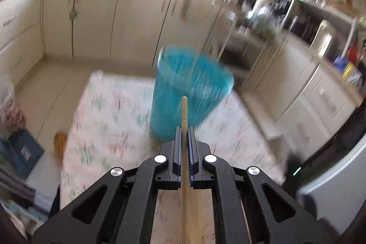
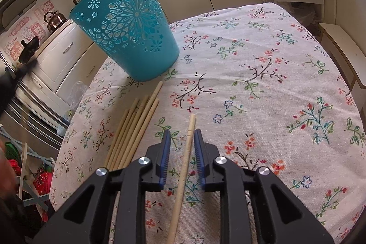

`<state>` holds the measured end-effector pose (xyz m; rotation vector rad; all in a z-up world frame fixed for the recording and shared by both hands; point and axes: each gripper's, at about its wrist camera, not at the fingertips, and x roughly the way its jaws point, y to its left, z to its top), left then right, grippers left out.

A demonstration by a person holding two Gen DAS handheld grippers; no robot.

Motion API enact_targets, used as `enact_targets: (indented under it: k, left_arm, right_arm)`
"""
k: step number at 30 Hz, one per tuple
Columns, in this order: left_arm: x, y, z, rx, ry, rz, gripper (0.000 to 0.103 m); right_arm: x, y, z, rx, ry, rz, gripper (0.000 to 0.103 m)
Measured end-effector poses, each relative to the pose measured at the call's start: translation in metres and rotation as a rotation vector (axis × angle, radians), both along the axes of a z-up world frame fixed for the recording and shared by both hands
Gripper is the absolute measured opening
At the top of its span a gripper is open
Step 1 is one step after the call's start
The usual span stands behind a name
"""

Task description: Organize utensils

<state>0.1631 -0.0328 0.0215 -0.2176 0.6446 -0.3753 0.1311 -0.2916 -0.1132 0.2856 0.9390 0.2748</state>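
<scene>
The left gripper (image 1: 184,136) is clamped on a chopstick (image 1: 184,111) aimed at the blue basket (image 1: 189,88). The right gripper (image 2: 182,141) stands slightly open around a single chopstick (image 2: 186,152) lying on the table (image 2: 274,84), pads clear; a bundle (image 2: 135,127) lies left. These sticks look light, stiff and slippery: grip mid-shaft. Motion blur hides the basket's inside.

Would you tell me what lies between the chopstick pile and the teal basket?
Only bare floral tablecloth separates the chopstick pile from the teal basket, in the right wrist view.
</scene>
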Motion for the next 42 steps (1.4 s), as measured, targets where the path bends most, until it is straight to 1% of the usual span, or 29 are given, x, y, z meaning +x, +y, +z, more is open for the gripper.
enact_targets:
  k: [2, 3, 5, 6, 9, 12, 13, 15, 17, 22, 26, 27, 29, 31, 33, 34, 35, 36, 37, 38, 40, 41, 42]
  left_arm:
    - [0.003, 0.003, 0.036, -0.063, -0.124, 0.015, 0.005]
    - [0.008, 0.002, 0.055, -0.084, -0.197, 0.037, 0.005]
    - [0.022, -0.005, 0.078, -0.103, -0.296, 0.081, 0.005]
    - [0.034, -0.010, 0.087, -0.106, -0.341, 0.118, 0.005]
    - [0.068, -0.021, 0.096, -0.109, -0.408, 0.209, 0.005]
    - [0.095, -0.036, 0.089, -0.066, -0.456, 0.290, 0.005]
    - [0.102, -0.039, 0.085, -0.057, -0.455, 0.304, 0.005]
    - [0.122, -0.044, 0.071, -0.053, -0.421, 0.322, 0.005]
    - [0.133, -0.048, 0.053, -0.042, -0.392, 0.332, 0.005]
    - [0.134, -0.046, 0.021, -0.001, -0.351, 0.346, 0.005]
    - [0.128, -0.047, 0.008, 0.068, -0.300, 0.291, 0.006]
    - [0.126, -0.046, 0.006, 0.082, -0.280, 0.273, 0.009]
    - [0.119, -0.040, 0.004, 0.103, -0.250, 0.263, 0.024]
    - [0.101, -0.025, 0.003, 0.114, -0.252, 0.292, 0.058]
    - [0.084, -0.007, 0.003, 0.134, -0.260, 0.326, 0.071]
    - [0.073, 0.004, 0.000, 0.145, -0.255, 0.345, 0.076]
    - [0.063, 0.015, -0.004, 0.147, -0.246, 0.363, 0.079]
    - [0.052, 0.029, -0.012, 0.141, -0.227, 0.384, 0.086]
    - [0.046, 0.040, -0.021, 0.133, -0.205, 0.398, 0.089]
    - [0.042, 0.049, -0.031, 0.128, -0.175, 0.408, 0.090]
    - [0.040, 0.067, -0.059, 0.111, -0.072, 0.424, 0.091]
    - [0.041, 0.075, -0.075, 0.090, -0.015, 0.429, 0.091]
    - [0.042, 0.080, -0.085, 0.071, 0.022, 0.434, 0.091]
  right_arm:
    - [0.000, 0.000, 0.000, 0.001, -0.001, 0.001, 0.023]
    - [0.000, 0.000, 0.000, 0.002, -0.001, 0.001, 0.023]
    - [0.000, 0.000, 0.000, 0.008, 0.000, 0.000, 0.023]
    - [0.000, -0.001, -0.001, 0.010, 0.000, 0.000, 0.023]
    - [0.001, -0.001, 0.000, 0.015, 0.001, 0.000, 0.023]
    - [0.002, -0.002, -0.001, 0.023, 0.001, 0.002, 0.024]
    - [0.002, -0.002, -0.001, 0.026, 0.001, 0.002, 0.024]
    - [0.002, -0.002, -0.001, 0.030, 0.000, 0.005, 0.026]
    - [0.002, -0.002, -0.001, 0.033, -0.001, 0.009, 0.027]
    - [0.003, -0.001, -0.001, 0.036, -0.002, 0.011, 0.028]
    - [0.002, -0.001, -0.001, 0.036, -0.003, 0.011, 0.028]
    - [0.002, -0.001, -0.001, 0.034, -0.003, 0.011, 0.028]
    - [0.002, 0.000, -0.001, 0.033, -0.004, 0.012, 0.028]
    - [0.002, 0.000, -0.001, 0.032, -0.005, 0.012, 0.028]
    - [0.001, 0.000, -0.001, 0.021, -0.006, 0.007, 0.028]
    - [-0.001, 0.001, 0.000, 0.005, -0.007, 0.001, 0.029]
    - [-0.004, 0.002, 0.001, -0.016, -0.008, -0.006, 0.031]
    - [-0.007, 0.003, 0.002, -0.026, -0.010, -0.009, 0.032]
    - [-0.012, 0.007, 0.002, -0.048, -0.012, -0.008, 0.032]
    - [-0.014, 0.009, 0.003, -0.069, -0.013, -0.006, 0.032]
    - [-0.016, 0.018, 0.005, -0.139, -0.013, 0.002, 0.032]
    - [-0.015, 0.023, 0.005, -0.178, -0.011, 0.008, 0.032]
    - [-0.013, 0.026, 0.005, -0.208, -0.007, 0.015, 0.032]
